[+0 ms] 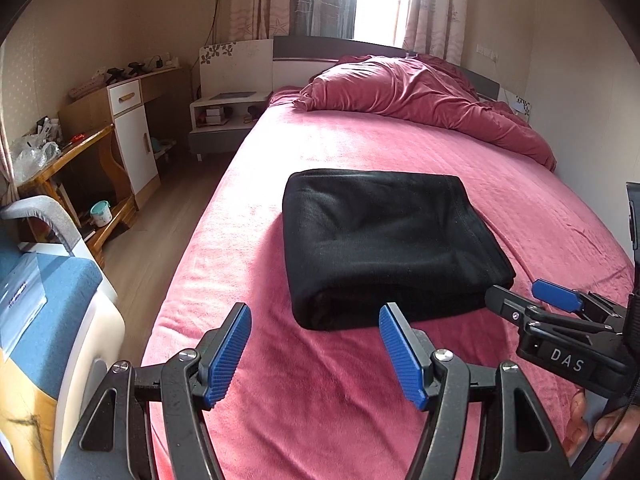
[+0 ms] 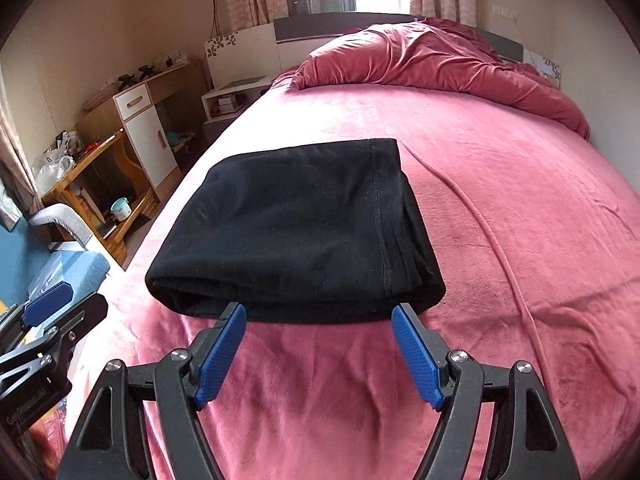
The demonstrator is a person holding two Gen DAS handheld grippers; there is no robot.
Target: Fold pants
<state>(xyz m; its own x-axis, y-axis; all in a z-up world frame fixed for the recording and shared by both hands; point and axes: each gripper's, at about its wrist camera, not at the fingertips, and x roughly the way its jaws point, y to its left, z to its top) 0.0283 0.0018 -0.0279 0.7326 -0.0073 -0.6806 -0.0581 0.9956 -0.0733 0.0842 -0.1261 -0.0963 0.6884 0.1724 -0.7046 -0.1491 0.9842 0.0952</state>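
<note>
Left claw (image 1: 314, 316) open; folded pants (image 1: 384, 244) ahead, bed (image 1: 400, 148) beyond.

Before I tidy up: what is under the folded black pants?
The folded black pants lie directly on the pink fleece bed sheet, which shows on every side. Anything beneath or between the layers is covered.

White capitals reading "DAS" stood on the black body of the right gripper (image 1: 536, 300), seen to the right of the left gripper (image 1: 316, 354) in the left wrist view. In the right wrist view, faint lettering ran along the dark housing of the left gripper (image 2: 60, 300) at lower left, too blurred to make out. No other text, number or sign could be read in either view.
</note>
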